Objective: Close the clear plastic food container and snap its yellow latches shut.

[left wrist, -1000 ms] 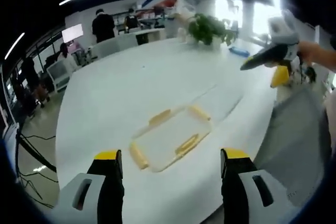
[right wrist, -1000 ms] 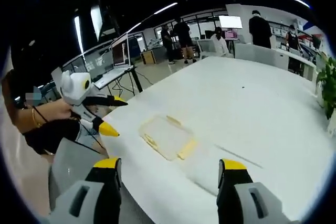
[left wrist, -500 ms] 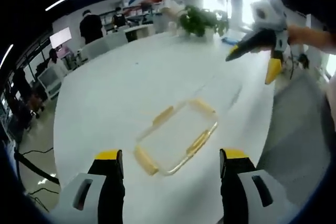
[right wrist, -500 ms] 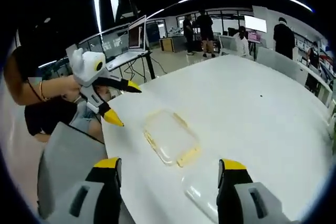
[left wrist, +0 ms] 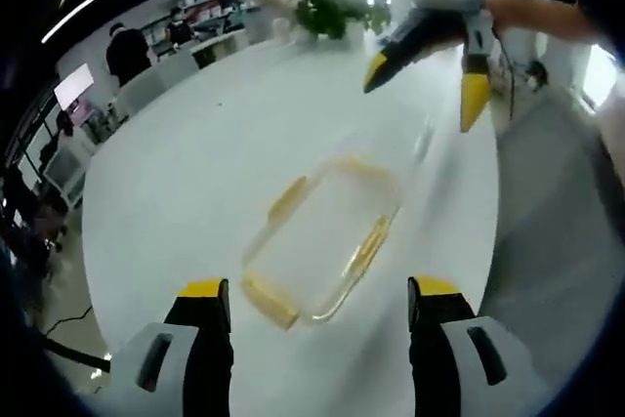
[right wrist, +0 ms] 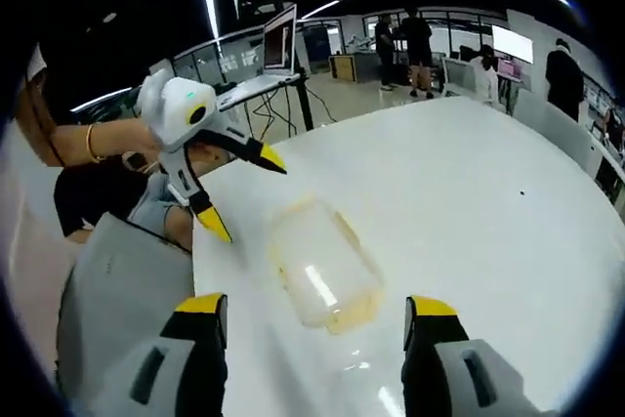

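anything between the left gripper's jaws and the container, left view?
Nothing. In the left gripper view only bare white table lies between the left gripper and the clear plastic container; both jaws stand apart, short of it.

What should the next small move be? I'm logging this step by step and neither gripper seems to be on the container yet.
Probably lower the left gripper toward the container's near yellow latch. Both grippers are open and off the table, holding nothing. The right gripper hovers past the far end. The container lies flat between the left jaws, so that latch looks the closest thing to press.
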